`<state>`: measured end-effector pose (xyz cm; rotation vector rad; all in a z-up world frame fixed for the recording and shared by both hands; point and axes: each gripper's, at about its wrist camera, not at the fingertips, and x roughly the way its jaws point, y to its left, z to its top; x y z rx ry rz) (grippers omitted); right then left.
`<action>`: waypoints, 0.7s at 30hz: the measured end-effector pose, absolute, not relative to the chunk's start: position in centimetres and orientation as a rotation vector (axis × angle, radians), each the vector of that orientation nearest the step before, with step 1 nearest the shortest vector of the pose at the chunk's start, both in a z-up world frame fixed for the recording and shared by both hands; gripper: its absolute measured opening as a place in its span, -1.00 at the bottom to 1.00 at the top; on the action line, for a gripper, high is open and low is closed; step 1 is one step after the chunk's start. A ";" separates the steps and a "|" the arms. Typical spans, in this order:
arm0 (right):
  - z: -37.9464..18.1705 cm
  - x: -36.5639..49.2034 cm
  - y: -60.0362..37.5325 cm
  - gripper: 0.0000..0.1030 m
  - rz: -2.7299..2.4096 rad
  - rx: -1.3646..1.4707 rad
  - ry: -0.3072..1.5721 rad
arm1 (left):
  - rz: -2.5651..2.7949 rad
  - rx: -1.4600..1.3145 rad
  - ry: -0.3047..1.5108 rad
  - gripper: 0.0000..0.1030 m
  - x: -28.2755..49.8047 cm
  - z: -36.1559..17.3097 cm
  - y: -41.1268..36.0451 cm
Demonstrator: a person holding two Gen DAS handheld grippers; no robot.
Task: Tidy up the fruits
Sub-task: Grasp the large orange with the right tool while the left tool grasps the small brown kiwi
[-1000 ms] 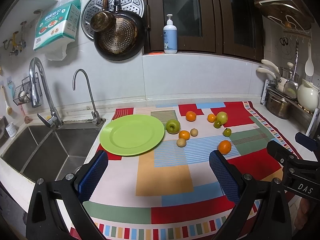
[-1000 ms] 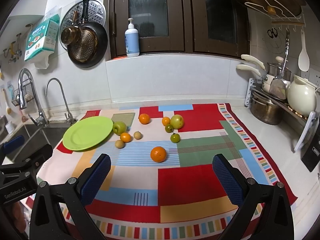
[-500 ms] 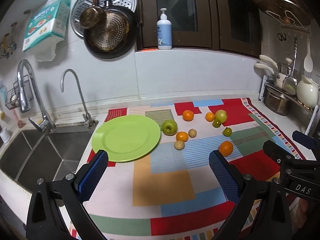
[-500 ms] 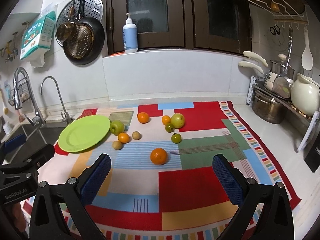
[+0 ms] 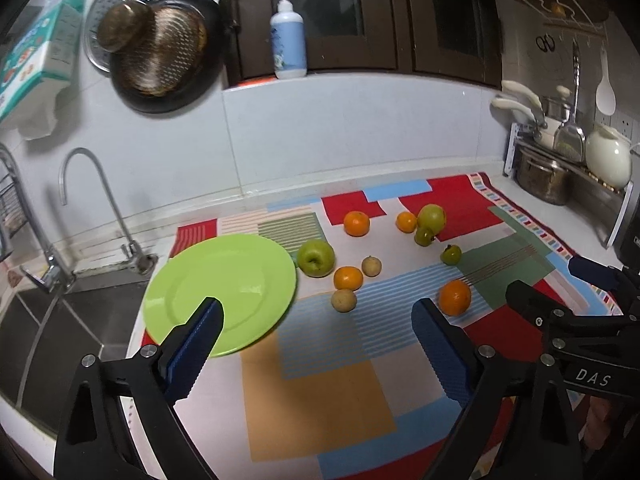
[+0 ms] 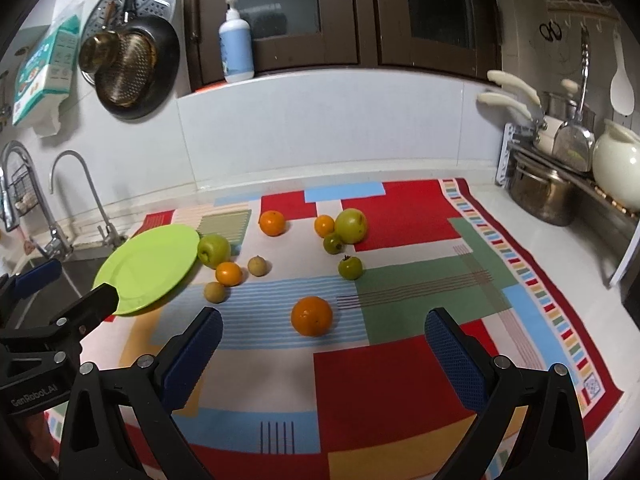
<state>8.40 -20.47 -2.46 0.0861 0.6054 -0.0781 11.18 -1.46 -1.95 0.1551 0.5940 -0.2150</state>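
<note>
Both my grippers have come lower toward the fruit, left gripper [image 5: 316, 344] closing on nothing, right gripper [image 6: 324, 350] wide.

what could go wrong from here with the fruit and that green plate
The green plate overhangs the sink side of the counter, so loading fruit on that edge might tip it. The fruits are round and loose on the patchwork cloth; a nudge could roll the nearest orange away. The small green fruit touches the yellow-green apple, so grabbing one may knock the other.
</note>
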 end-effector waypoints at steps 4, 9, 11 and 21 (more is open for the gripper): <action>-3.5 10.0 -20.3 0.98 -0.087 0.087 0.632 | -0.242 0.165 0.617 0.76 13.3 -3.0 -1.8; -4.7 11.9 -20.1 0.92 -0.102 0.078 0.665 | -0.281 0.176 0.652 0.67 15.6 -4.6 -2.3; -5.3 12.5 -20.1 0.92 -0.106 0.077 0.679 | -0.297 0.183 0.667 0.62 16.4 -5.2 -2.6; -8.3 15.0 -20.2 0.63 -0.095 0.090 0.770 | -0.350 0.196 0.755 0.40 19.4 -8.3 -3.6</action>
